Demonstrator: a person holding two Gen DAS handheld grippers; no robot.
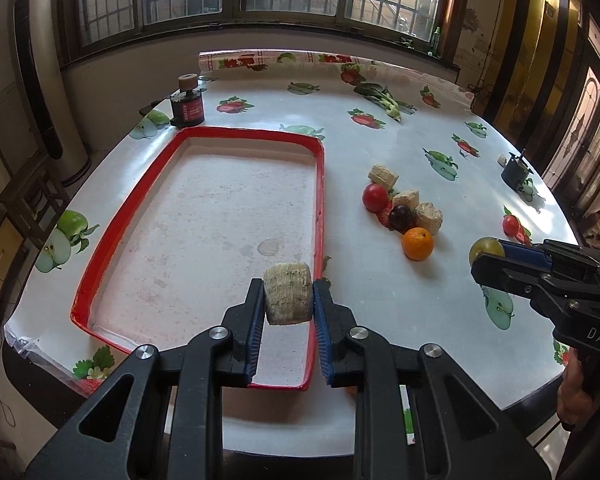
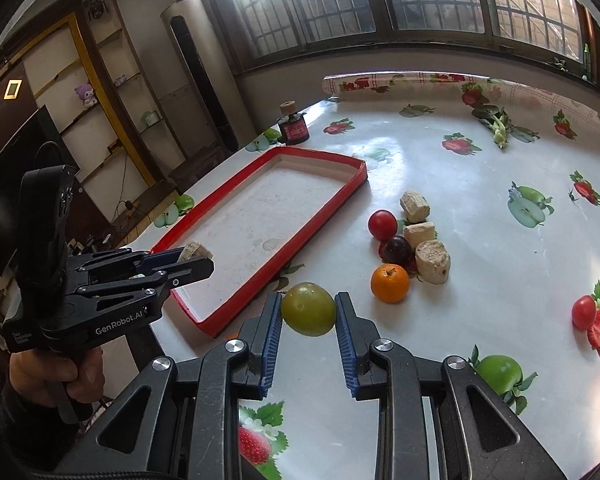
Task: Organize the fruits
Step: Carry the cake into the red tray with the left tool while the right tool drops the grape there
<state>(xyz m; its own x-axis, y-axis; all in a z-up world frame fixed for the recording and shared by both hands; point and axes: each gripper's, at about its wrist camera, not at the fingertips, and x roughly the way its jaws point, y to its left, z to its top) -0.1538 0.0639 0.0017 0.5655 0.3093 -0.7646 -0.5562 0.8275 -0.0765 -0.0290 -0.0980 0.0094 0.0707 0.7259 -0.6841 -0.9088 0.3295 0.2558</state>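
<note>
Nothing lies in the red tray (image 1: 100, 268) yet: left gripper (image 1: 288, 300) pinches a corn piece (image 1: 289, 298) above its lower-right rim, right gripper (image 2: 308, 312) pinches a green fruit (image 2: 308, 309) at centre frame, and the fruit pile (image 1: 402, 212) waits right of centre.

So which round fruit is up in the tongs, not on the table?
The green fruit, squeezed in the right tongs. The orange, red tomato and dark plum all sit on the table.
</note>
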